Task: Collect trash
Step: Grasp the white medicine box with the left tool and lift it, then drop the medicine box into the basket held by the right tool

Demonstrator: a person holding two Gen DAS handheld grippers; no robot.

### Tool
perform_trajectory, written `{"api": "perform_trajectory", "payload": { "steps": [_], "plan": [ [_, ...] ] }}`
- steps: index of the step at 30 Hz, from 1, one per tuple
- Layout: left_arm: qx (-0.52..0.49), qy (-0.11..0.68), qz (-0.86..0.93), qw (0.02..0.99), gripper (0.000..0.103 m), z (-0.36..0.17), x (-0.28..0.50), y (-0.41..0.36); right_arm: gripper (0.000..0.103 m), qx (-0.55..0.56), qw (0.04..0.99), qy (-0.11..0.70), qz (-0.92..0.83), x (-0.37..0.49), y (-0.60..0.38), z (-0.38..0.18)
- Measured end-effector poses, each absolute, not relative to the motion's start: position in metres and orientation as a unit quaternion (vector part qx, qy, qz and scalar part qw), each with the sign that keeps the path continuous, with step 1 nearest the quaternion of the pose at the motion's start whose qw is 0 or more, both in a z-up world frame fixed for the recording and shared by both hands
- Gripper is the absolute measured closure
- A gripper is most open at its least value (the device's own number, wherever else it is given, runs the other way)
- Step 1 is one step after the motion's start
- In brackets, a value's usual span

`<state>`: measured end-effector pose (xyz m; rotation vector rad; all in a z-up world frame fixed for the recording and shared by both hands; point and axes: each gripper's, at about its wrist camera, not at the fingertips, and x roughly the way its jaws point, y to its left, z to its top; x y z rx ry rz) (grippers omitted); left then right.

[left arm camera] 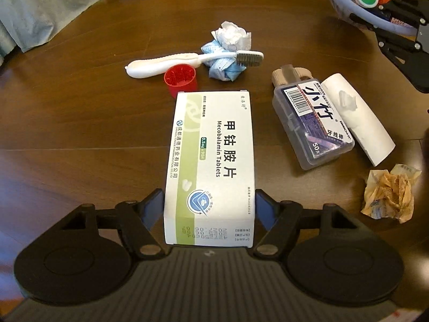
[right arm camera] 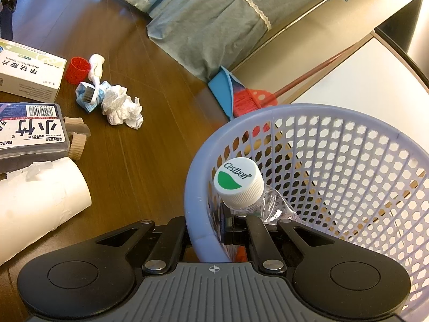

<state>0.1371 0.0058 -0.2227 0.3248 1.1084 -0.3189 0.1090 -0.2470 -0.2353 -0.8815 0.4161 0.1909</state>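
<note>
L tool (left arm camera: 210,206) straddles white-green cardboard pill box (left arm camera: 211,161), pads w/ box btwn; R tool (right arm camera: 211,230) clamped on lilac mesh plastic basket (right arm camera: 348,161) rim.

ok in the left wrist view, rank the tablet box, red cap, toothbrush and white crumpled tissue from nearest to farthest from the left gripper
1. tablet box, between the left gripper fingers
2. red cap, just past the box's far left corner
3. toothbrush, lying crosswise behind the cap
4. white crumpled tissue, farthest, beyond the brush head
</note>
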Motion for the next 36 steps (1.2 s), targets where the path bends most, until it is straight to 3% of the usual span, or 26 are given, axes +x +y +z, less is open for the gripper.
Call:
{"api": "perform_trajectory", "payload": {
  "steps": [16, 29, 36],
  "plan": [
    [0.184, 0.515, -0.175, 0.819, 0.037, -0.217, 0.131, 0.002, 0.100, -0.424, 0.879, 0.199, 0.092, 0.109, -0.247, -0.236],
    [0.344, 0.471, -0.218, 0.782, 0.037, -0.138, 0.143, -0.021, 0.100, -0.427, 0.876, 0.201, 0.093, 0.107, -0.247, -0.236],
    [0.426, 0.397, -0.243, 0.776, 0.037, -0.082, 0.157, -0.055, 0.100, -0.427, 0.876, 0.204, 0.095, 0.104, -0.246, -0.233]
  ]
}}
